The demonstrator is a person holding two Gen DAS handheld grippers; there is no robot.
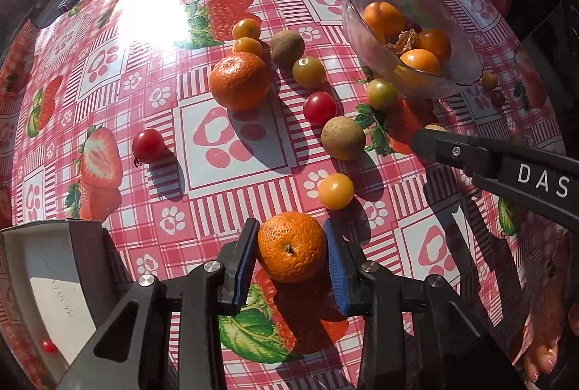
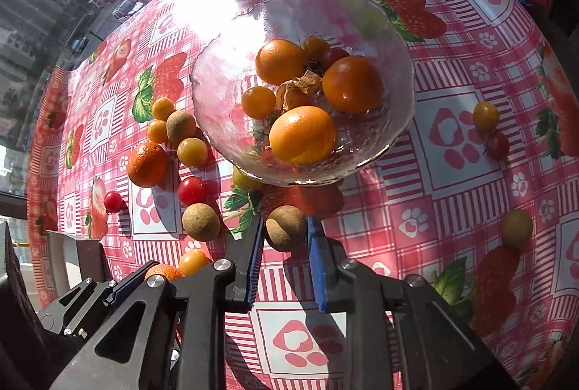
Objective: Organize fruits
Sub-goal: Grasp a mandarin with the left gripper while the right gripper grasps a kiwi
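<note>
You are partway through: the glass bowl (image 2: 224, 89) already holds several orange fruits. Your left hand-held gripper (image 1: 291, 254) is clenched on a mandarin (image 1: 291, 247), and your right hand-held gripper (image 2: 286, 234) on a brown longan (image 2: 286, 227), just in front of the bowl. About a dozen fruits remain on the desk (image 2: 452, 194), mostly left of the bowl.

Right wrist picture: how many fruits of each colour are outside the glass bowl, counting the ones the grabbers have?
orange mandarins: 2
brown round fruits: 4
red little tomatoes: 3
yellow little fruits: 4
greenish little tomatoes: 2
total: 15
</note>
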